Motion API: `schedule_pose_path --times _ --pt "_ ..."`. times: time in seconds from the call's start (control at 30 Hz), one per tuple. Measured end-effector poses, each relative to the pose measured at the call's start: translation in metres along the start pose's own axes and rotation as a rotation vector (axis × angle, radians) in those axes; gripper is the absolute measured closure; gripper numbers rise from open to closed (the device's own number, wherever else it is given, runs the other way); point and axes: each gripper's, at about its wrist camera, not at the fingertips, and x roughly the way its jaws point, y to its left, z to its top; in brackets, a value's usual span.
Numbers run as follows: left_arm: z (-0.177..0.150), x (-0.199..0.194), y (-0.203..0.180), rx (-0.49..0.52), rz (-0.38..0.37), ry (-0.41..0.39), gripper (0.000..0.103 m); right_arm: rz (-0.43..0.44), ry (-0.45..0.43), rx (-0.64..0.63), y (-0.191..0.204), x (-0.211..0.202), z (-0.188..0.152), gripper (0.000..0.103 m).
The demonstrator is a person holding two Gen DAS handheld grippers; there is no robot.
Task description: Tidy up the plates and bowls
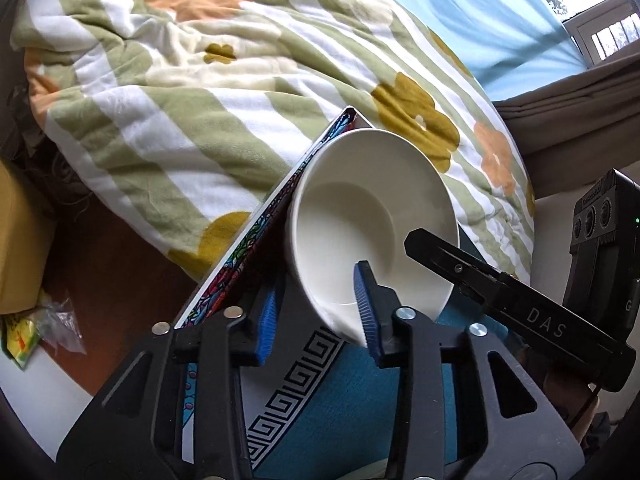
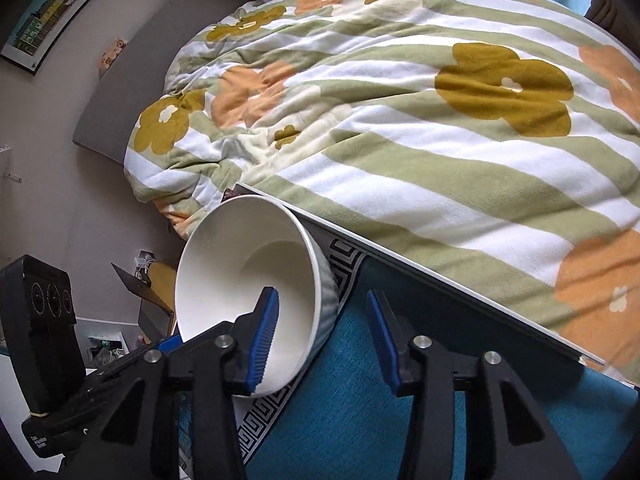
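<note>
A single white bowl (image 1: 360, 200) (image 2: 240, 264), ribbed on the outside, rests on a teal mat (image 1: 340, 400) (image 2: 352, 400) with a black key-pattern border. My left gripper (image 1: 318, 280) straddles its near wall. The right fingertip is inside against the rim, and the left pad stands a little off the outside. My right gripper (image 2: 322, 292) straddles the opposite wall. Its left finger is inside the bowl, and a strip of mat shows between the ribs and the outer pad. In the left wrist view the right gripper's black finger (image 1: 420, 242) reaches over the far rim.
The mat lies on a thin board (image 2: 440, 280) with a colourful printed edge (image 1: 248, 256), set on a bed with a green-striped flowered blanket (image 1: 200, 120) (image 2: 440, 140). Brown floor (image 1: 100, 260), a cardboard box (image 1: 20, 240) and a plastic bag (image 1: 40, 328) are on the left.
</note>
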Motion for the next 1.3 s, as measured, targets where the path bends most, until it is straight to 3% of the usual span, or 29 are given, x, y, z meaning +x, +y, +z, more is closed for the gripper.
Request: schedule_pose_path --times 0.13,0.47,0.7,0.97,1.3 --pt "0.002 0.002 0.006 0.000 -0.007 -0.007 0.082 -0.013 0.002 -0.014 0.001 0.009 0.000 0.086" --pt "-0.006 -0.011 -0.013 0.102 0.046 -0.052 0.082 -0.038 -0.036 -0.045 0.005 0.002 -0.010 0.087" --pt "-0.032 -0.047 -0.046 0.174 0.034 -0.096 0.082 -0.030 -0.105 -0.024 0.005 -0.043 -0.032 0.087" --pt "-0.107 -0.106 -0.106 0.256 -0.007 -0.131 0.082 -0.057 -0.197 -0.015 0.002 -0.141 -0.093 0.087" --pt "-0.239 -0.135 -0.181 0.347 -0.069 -0.082 0.082 -0.144 -0.242 0.068 -0.038 -0.239 -0.218 0.087"
